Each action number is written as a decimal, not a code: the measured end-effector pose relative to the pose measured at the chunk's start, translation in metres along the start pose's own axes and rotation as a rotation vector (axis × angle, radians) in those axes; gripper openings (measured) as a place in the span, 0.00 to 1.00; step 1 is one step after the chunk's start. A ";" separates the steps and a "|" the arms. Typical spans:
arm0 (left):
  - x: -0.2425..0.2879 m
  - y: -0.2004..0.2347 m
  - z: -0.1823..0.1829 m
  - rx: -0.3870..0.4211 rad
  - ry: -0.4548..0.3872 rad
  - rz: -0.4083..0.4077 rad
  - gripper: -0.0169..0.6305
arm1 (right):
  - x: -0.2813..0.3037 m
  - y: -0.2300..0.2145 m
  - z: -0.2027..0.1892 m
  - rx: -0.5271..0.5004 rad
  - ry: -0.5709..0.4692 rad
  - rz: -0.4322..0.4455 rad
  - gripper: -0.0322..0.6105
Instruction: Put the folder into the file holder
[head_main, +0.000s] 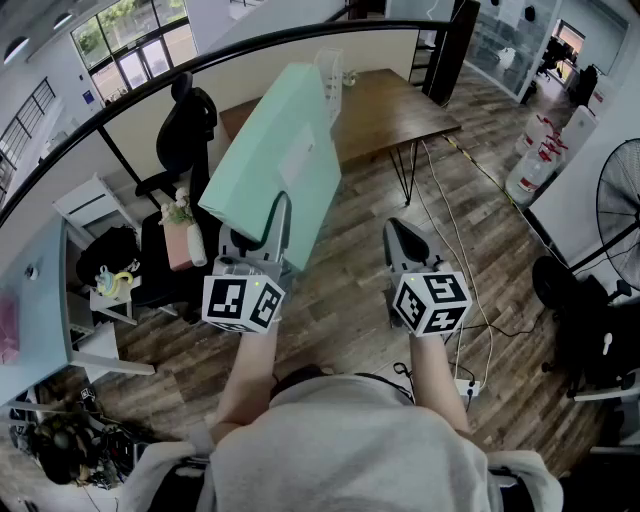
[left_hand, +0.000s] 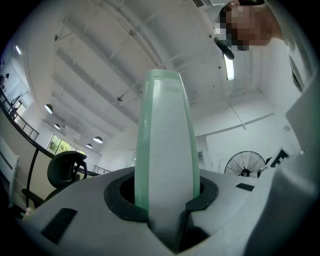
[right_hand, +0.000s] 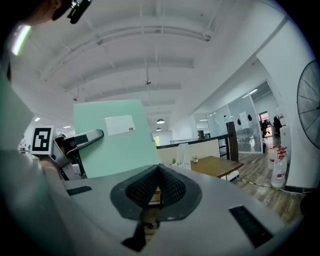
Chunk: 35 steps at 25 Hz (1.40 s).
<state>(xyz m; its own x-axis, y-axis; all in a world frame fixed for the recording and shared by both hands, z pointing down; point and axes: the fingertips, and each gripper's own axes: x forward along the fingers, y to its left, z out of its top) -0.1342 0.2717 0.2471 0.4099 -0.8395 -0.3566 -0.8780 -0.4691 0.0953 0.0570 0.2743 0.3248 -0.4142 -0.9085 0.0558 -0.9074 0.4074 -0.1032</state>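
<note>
Left gripper (head_main: 272, 225) on mint folder (head_main: 270, 150), long axis upward, toward table (head_main: 400, 105)

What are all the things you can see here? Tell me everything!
mint green flat folder: one, pale green, held up in the air in front of the person
brown wooden table: one, brown, ahead past the folder
clear plastic file holder: one, see-through, standing on the table
black office chair: one, black, left of the folder
black standing fan: one, black, far right
left gripper: one, grey, shut on the folder
right gripper: one, grey, jaws together, empty
</note>
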 end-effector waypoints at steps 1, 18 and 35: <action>0.001 -0.001 0.000 0.006 -0.003 0.001 0.29 | -0.001 0.002 -0.002 0.004 0.002 0.008 0.06; 0.001 0.002 -0.016 0.002 0.022 0.032 0.28 | -0.005 0.007 -0.015 0.067 -0.006 0.025 0.07; 0.004 0.033 -0.028 -0.002 0.074 -0.048 0.28 | 0.012 0.034 -0.040 0.099 0.030 0.032 0.07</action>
<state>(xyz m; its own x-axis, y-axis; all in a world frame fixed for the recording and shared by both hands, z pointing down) -0.1545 0.2448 0.2751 0.4685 -0.8341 -0.2911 -0.8565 -0.5096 0.0820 0.0183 0.2807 0.3622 -0.4463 -0.8912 0.0809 -0.8828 0.4237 -0.2030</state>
